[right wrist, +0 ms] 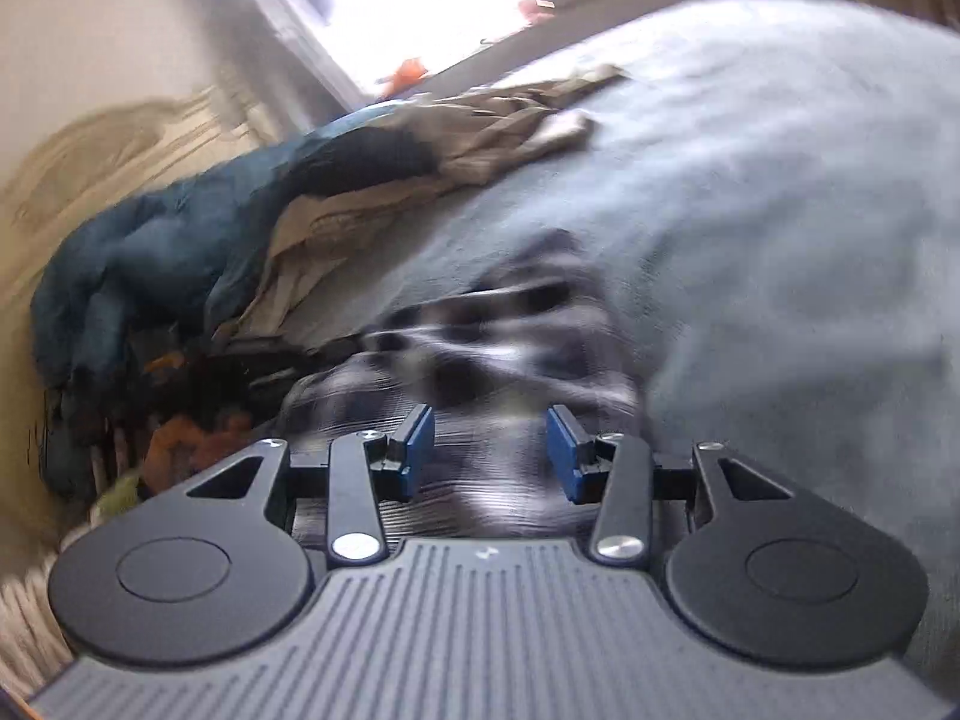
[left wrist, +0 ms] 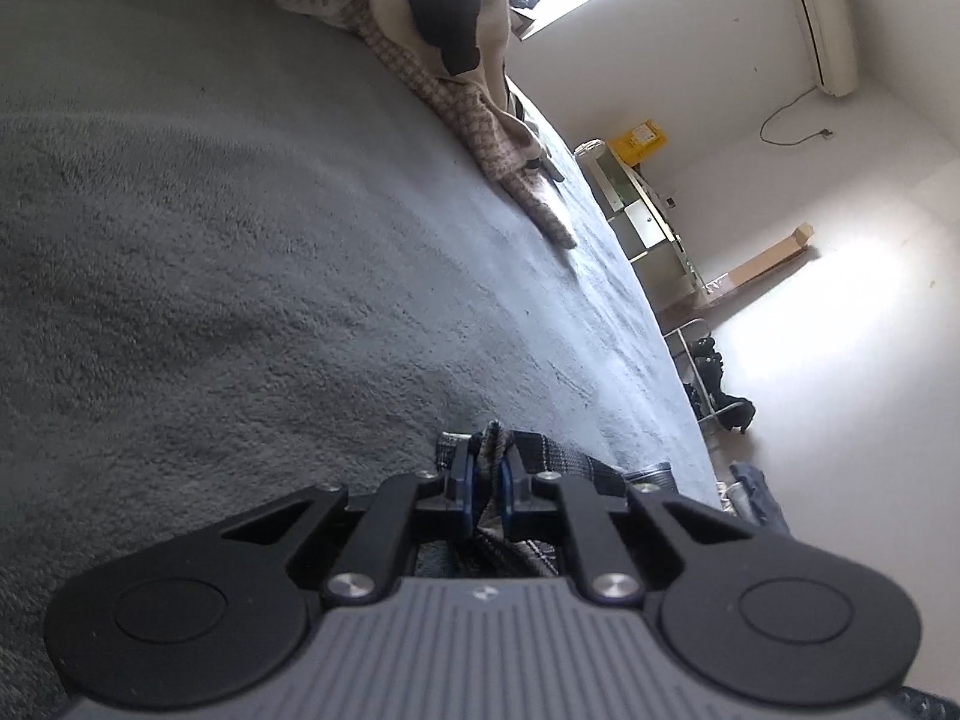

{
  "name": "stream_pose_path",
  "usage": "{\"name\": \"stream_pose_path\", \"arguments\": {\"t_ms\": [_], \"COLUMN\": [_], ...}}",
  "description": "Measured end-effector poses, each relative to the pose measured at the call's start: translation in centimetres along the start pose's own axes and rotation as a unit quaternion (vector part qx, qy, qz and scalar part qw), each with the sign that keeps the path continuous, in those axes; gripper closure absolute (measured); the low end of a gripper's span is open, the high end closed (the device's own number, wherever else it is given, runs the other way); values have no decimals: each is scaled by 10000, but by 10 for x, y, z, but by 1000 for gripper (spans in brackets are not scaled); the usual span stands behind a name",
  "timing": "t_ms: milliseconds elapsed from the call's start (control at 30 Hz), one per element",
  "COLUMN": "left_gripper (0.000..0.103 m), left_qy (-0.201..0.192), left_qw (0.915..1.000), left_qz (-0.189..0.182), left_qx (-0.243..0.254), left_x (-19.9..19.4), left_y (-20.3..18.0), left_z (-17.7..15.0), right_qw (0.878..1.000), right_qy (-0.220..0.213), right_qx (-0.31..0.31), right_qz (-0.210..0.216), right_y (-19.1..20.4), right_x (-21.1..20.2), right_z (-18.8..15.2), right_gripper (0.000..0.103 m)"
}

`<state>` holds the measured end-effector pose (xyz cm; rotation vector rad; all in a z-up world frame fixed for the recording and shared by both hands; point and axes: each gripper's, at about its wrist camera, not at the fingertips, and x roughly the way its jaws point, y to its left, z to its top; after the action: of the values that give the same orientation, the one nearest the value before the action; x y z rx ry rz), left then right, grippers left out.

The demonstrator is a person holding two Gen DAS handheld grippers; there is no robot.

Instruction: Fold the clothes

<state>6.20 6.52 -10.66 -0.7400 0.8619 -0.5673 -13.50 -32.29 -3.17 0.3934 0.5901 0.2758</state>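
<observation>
The left gripper pinches a bunched dark plaid garment on the grey fleece bed cover, while the right gripper's blue-padded fingers hover half-open above the plaid.

Left hand-held gripper clamped tight on fabric, right hand-held gripper jaws apart

Right tool gapes over plaid garment
</observation>
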Motion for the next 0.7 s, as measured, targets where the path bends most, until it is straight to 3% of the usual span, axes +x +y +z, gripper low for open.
{"name": "stream_pose_path", "arguments": {"t_ms": [67, 133, 200, 267, 400, 500, 533, 567, 700], "left_gripper": [93, 93, 92, 92, 91, 91, 91, 91, 91], "left_qy": [36, 61, 65, 63, 51, 33, 30, 26, 27], "left_qw": [10000, 9999, 9999, 9999, 9999, 10000, 10000, 10000, 10000], "left_qz": [-26, -32, -21, -8, -10, -1, 2, 3, 0], "left_qx": [-62, -83, -82, -85, -104, -52, -41, -20, 21], "left_x": [1, 2, 1, -1, 3, 4, 5, 4, 4], "left_y": [2, 3, 3, 3, 1, 1, 1, 1, -2], "left_z": [3, 4, 2, 1, 5, 4, 4, 4, 3], "right_qw": [9961, 9802, 9491, 9097, 8604, 8487, 8455, 8454, 8562], "right_qy": [45, 104, 184, 322, 528, 581, 596, 570, 458], "right_qx": [-798, -1848, -3032, -4048, -5039, -5245, -5298, -5305, -5146], "right_qz": [373, 697, 835, 871, 554, 356, 299, 247, 99], "right_y": [32, 68, 103, 128, 146, 148, 148, 149, 144], "right_x": [-1, -1, 1, 9, 37, 49, 52, 53, 47], "right_z": [-4, -15, -32, -52, -76, -83, -85, -86, -84], "right_gripper": [62, 62, 62, 62, 63, 66, 74, 81, 89]}}
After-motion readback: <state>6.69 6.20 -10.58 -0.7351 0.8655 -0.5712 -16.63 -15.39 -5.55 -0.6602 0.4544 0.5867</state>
